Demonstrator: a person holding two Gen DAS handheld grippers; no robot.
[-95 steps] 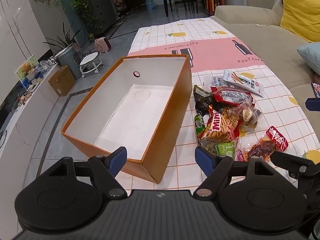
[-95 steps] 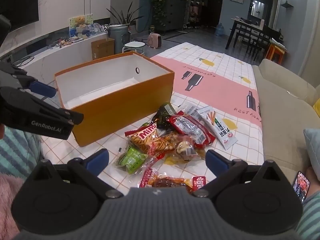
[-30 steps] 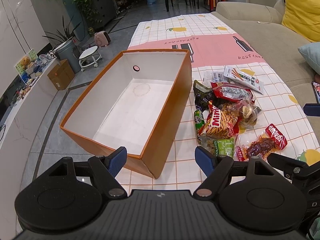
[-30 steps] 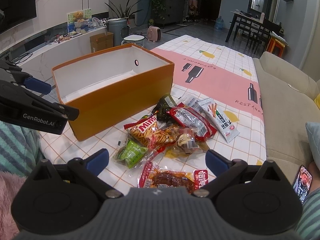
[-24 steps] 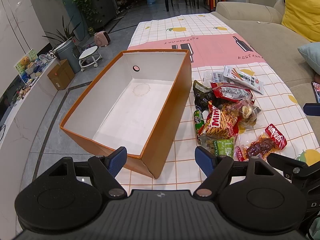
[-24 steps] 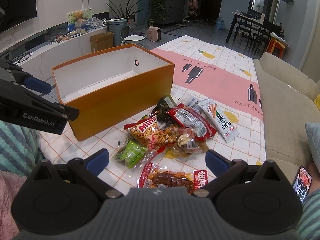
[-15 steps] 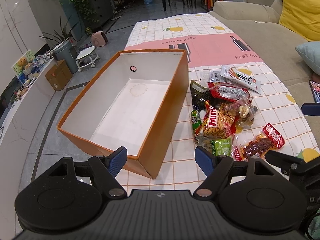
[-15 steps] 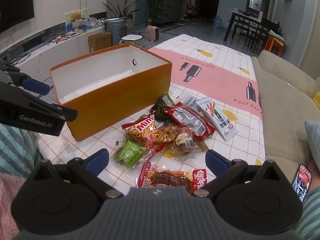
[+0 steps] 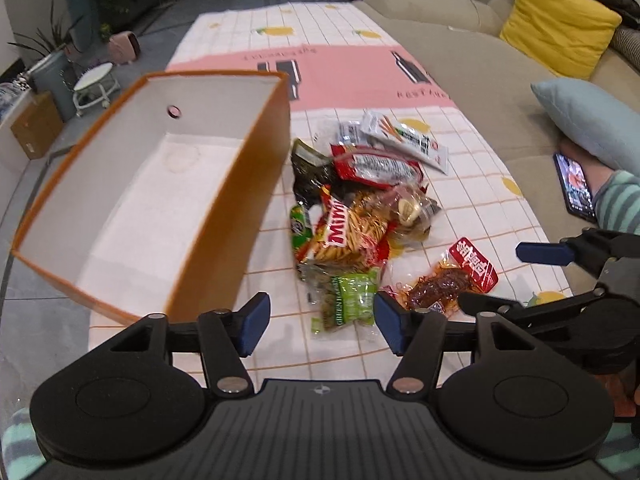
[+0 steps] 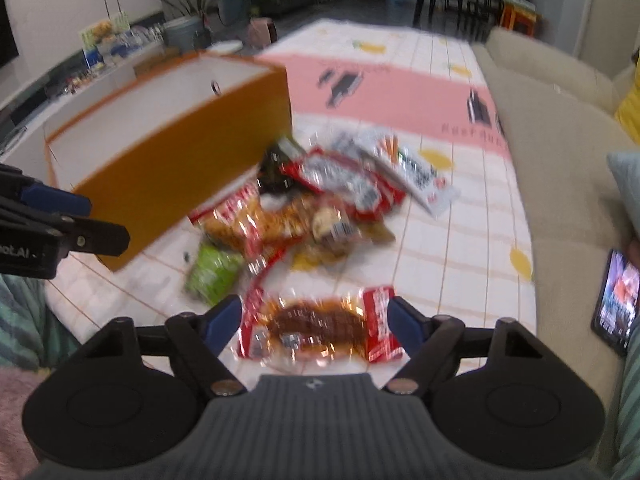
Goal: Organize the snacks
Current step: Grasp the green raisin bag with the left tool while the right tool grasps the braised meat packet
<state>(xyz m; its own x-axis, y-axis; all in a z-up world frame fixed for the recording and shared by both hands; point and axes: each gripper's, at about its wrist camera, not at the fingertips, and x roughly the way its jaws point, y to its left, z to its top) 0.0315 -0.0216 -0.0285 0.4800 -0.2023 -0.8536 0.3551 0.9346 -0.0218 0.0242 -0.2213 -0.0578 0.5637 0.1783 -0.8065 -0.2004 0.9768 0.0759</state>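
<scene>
two grippers over the snack pile, jaws closing

the left gripper (image 9: 318,320) points down at the tablecloth with white squares and a pink band (image 9: 472,200). its blue pads are apart and closing. the green crinkled packet of peas (image 9: 350,300) lies between them, but the pads do not press on it.

the right gripper (image 10: 314,320) is also closing, with its pads still apart. the clear packet with dark red meat and a red end label (image 10: 320,324) lies between its fingers; this view is blurred, so i cannot tell if a pad touches it.

the other snacks lie in a loose heap just beside the open orange cardboard box with white inside (image 9: 140,200). nothing lies in the box. the red packet of thin fried sticks (image 9: 352,232) is in the middle of the heap.
</scene>
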